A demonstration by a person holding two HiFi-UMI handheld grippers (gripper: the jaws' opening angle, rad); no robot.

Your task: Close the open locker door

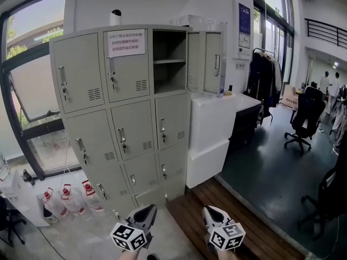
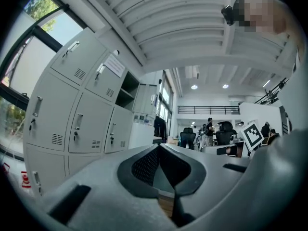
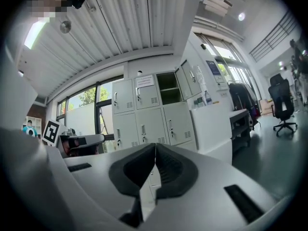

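Note:
A grey locker cabinet stands ahead, several doors wide and high. Its top right compartment is open and shows one shelf. That compartment's door is swung out to the right. Low in the head view, both grippers point toward the cabinet, well short of it. The left gripper is shut and holds nothing, and so is the right gripper. The left gripper view shows the open compartment beyond the shut tips. In the right gripper view the open door stands above the shut tips.
A white counter unit abuts the cabinet's right side, under the open door. Several water bottles stand on the floor at the left by the window. A clothes rack and office chairs are at the right. Wooden decking lies underfoot.

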